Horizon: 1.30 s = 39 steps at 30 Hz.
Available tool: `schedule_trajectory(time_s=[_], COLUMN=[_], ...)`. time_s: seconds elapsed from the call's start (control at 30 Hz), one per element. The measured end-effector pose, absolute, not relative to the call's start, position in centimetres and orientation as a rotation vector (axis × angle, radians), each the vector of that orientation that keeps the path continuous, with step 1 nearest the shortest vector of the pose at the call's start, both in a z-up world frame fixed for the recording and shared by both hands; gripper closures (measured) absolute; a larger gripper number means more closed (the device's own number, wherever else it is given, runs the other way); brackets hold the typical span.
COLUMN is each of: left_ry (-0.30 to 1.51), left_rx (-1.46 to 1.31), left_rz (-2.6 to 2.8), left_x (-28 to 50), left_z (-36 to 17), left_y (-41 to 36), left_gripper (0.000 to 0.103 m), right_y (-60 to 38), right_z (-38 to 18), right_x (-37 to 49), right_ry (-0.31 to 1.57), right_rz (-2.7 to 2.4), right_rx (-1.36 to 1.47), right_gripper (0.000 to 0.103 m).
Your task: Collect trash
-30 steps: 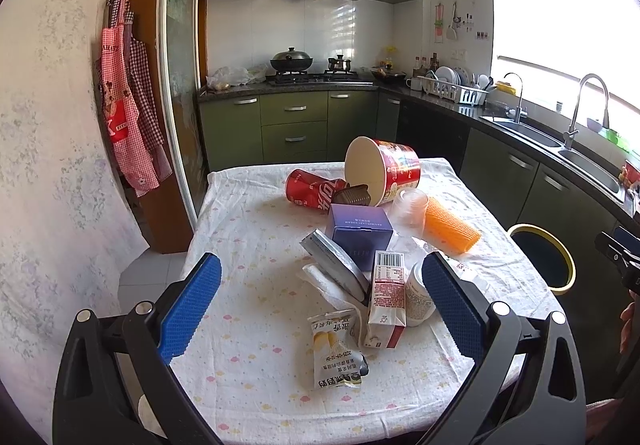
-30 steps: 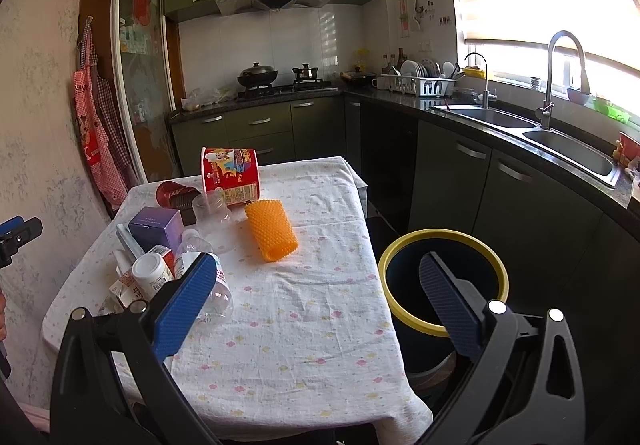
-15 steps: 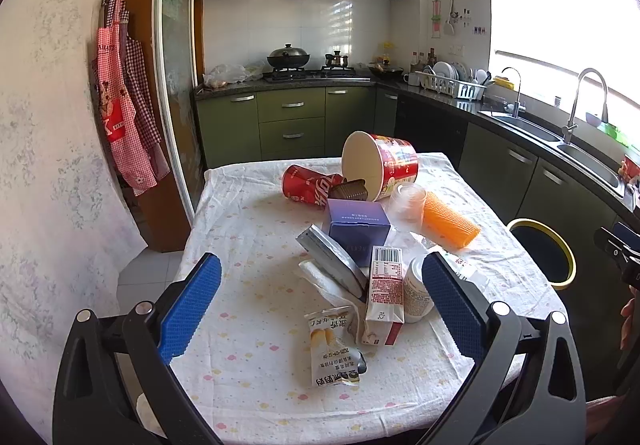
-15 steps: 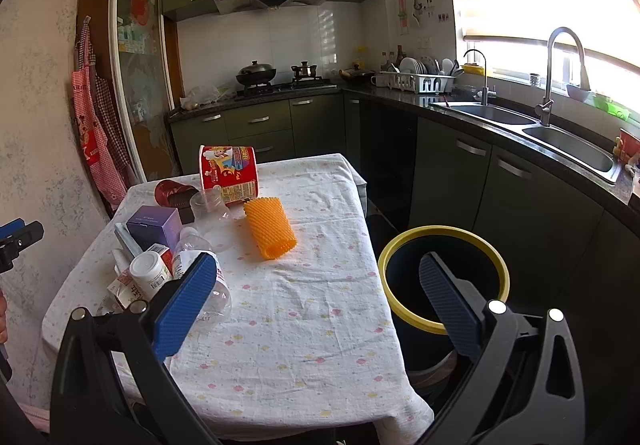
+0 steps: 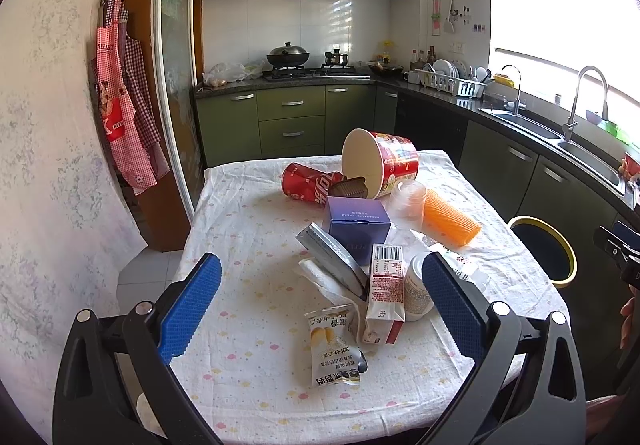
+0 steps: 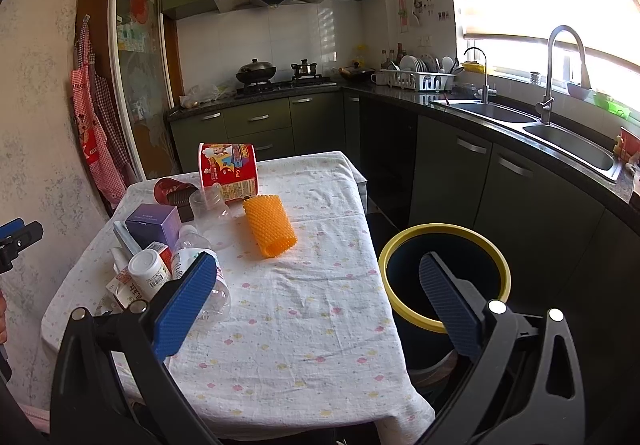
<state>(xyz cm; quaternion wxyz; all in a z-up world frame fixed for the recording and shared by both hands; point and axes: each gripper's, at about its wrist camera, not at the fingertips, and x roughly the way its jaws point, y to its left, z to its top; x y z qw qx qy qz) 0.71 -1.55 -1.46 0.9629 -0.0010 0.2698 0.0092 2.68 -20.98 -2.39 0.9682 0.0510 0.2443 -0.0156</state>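
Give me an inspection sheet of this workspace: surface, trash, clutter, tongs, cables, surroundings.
Surface: table under a white patterned cloth, wrinkled.
Job's things: on the cloth lie a red paper bucket on its side, a red cola cup, a purple box, an orange mesh sleeve, a clear plastic cup, a carton, a white jar, a clear bottle and a snack wrapper. Yellow-rimmed bin stands beside the table.
Clutter: nothing seen beyond the trash.
Grippers: left tongs open, empty; right tongs open, empty.
Cables: nothing seen.
Surroundings: green cabinets, stove with wok, sink, hanging apron.
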Motion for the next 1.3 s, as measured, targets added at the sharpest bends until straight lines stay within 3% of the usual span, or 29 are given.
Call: schedule_trajectory(time_s=[0.97, 1.3], left_ry=[0.573, 0.585], left_rx=[0.0, -0.057], left_rz=[0.021, 0.081], left_x=[1.7, 8.5], left_z=[-2.2, -2.2], left_y=[-1.5, 2.1], left_gripper=[0.004, 0.004], right_y=[-20.5, -18.2], right_z=[-3.7, -2.1], right_x=[3.1, 9.2], right_ry=[0.514, 0.551], right_rz=[-0.034, -0.007], right_rx=[0.094, -0.057], right_gripper=[0.006, 0.006])
